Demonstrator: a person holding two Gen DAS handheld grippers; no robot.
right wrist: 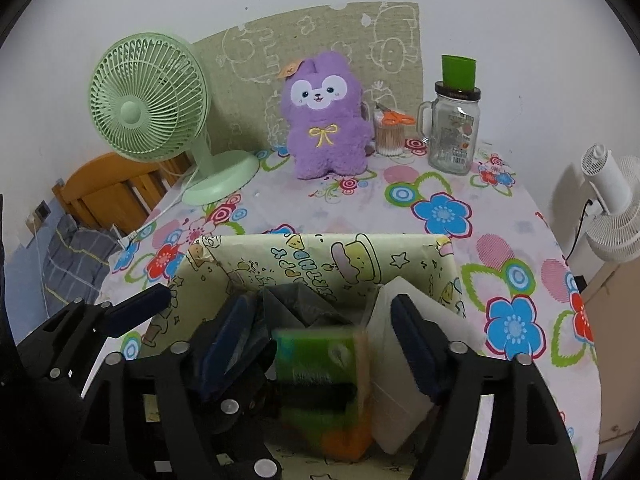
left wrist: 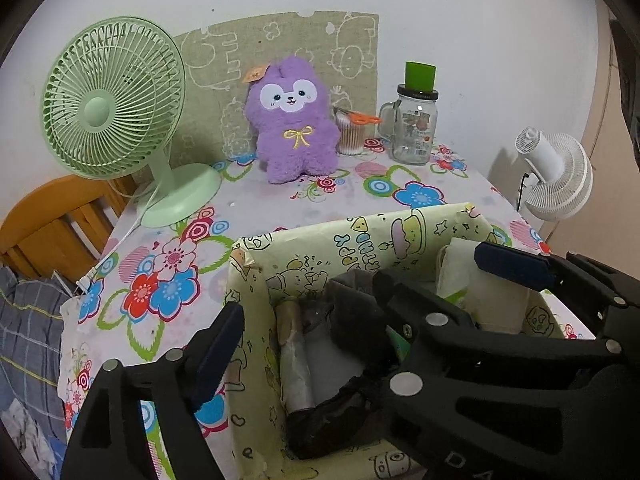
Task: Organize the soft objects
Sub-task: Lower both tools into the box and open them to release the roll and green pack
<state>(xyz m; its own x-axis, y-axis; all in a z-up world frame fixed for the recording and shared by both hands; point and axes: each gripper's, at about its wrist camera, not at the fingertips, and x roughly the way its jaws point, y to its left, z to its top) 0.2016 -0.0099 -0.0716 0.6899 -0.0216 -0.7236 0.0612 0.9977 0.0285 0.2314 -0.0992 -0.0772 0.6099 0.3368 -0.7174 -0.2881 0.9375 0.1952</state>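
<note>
The right tongs [right wrist: 324, 328] are open around the green tissue pack [right wrist: 316, 364] inside the box [right wrist: 400, 256]. The left tongs [left wrist: 360, 284] are open too. Let go gently, then lift straight up.

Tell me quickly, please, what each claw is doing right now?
Left claw: open, empty, straddling the box's left wall.
Right claw: open over the box, straddling the green tissue pack; no grip visible.

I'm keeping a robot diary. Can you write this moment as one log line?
left tool: open, over box | right tool: open, around green pack | purple plush: on table, untouched
</note>
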